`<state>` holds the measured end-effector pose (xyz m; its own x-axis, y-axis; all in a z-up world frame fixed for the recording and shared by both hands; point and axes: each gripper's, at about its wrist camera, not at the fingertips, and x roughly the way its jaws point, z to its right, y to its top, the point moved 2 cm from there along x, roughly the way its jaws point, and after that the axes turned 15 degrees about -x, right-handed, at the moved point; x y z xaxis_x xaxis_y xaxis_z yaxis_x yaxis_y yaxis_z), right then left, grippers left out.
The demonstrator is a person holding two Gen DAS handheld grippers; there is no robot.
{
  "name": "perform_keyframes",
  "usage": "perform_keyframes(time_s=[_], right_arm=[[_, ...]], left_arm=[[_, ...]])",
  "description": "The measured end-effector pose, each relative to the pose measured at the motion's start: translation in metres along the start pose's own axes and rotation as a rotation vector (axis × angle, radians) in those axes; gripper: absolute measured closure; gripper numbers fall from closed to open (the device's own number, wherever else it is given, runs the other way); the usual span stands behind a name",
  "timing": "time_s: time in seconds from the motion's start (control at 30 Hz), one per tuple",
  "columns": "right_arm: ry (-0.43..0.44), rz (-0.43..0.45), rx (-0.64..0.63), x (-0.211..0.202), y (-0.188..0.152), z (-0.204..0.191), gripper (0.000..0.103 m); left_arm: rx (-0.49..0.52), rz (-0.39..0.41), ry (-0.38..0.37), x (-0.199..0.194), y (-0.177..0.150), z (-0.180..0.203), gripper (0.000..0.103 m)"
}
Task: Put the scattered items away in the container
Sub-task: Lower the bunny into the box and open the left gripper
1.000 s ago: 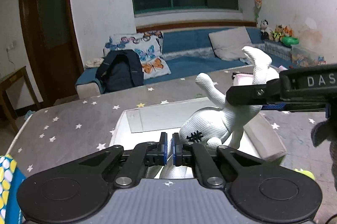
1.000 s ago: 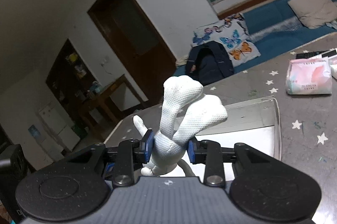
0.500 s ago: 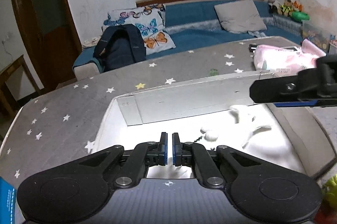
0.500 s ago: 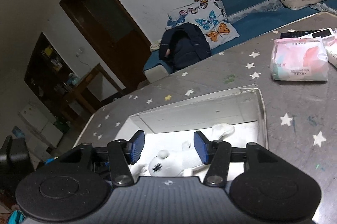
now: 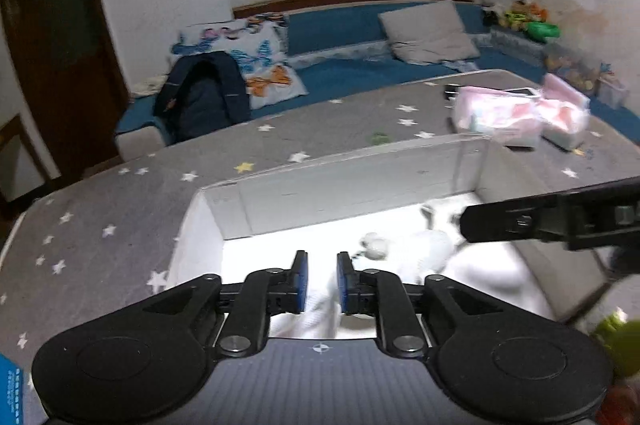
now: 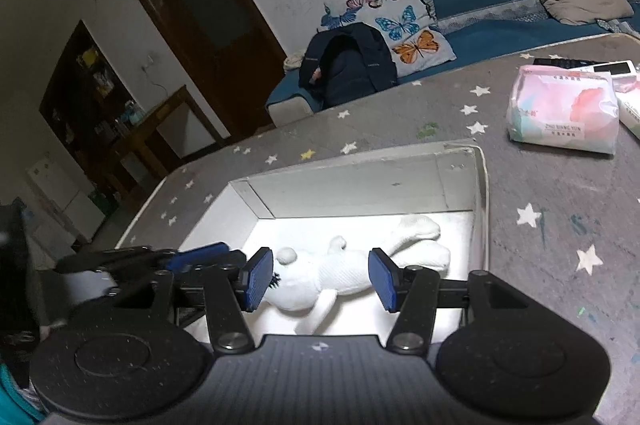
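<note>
1. Right gripper [image 6: 322, 279] hangs over the near end of the box, jaws parted wide and gripping nothing; they have just been opening, and the white plush toy [image 6: 352, 265] shows between the blue pads, lying free below them.
2. Left gripper [image 5: 319, 281] sits at 6 o'clock in its own view, jaws narrowly apart after just opening, nothing pinched; pale cloth shows through the gap, blown out by glare.
3. The plush toy lies on its side on the floor of the white box [image 6: 482, 185], legs stretched toward 2 o'clock, head down near the right gripper's left pad.
4. From the left wrist view the toy [image 5: 420, 245] is at 3 o'clock of the left gripper, partly behind the right gripper's black finger.
5. The box stands on the grey star-print table [image 6: 560, 233].
6. At 2 o'clock, well apart from the box, a pink tissue pack [image 6: 562, 113].
7. Beyond the table, at 12 o'clock, a dark backpack [image 6: 348, 65] leans against a butterfly pillow [image 6: 400, 21].
</note>
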<state>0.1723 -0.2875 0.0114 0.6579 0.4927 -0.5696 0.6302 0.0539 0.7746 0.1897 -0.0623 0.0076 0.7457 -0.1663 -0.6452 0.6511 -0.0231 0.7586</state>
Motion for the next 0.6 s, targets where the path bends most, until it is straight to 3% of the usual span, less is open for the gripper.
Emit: perform_keyframes(time_s=[0.23, 0.37, 0.6], right_arm=[[0.0, 0.004, 0.022, 0.0, -0.001, 0.008, 0.048], [0.006, 0.002, 0.022, 0.001, -0.002, 0.009, 0.048], [0.004, 0.003, 0.013, 0.001, -0.006, 0.005, 0.048]], left_arm=[[0.031, -0.144, -0.14, 0.018, -0.003, 0.008, 0.081], [0.051, -0.165, -0.114, 0.031, 0.0, 0.009, 0.077], [0.015, -0.059, 0.059, 0.047, 0.006, 0.001, 0.076]])
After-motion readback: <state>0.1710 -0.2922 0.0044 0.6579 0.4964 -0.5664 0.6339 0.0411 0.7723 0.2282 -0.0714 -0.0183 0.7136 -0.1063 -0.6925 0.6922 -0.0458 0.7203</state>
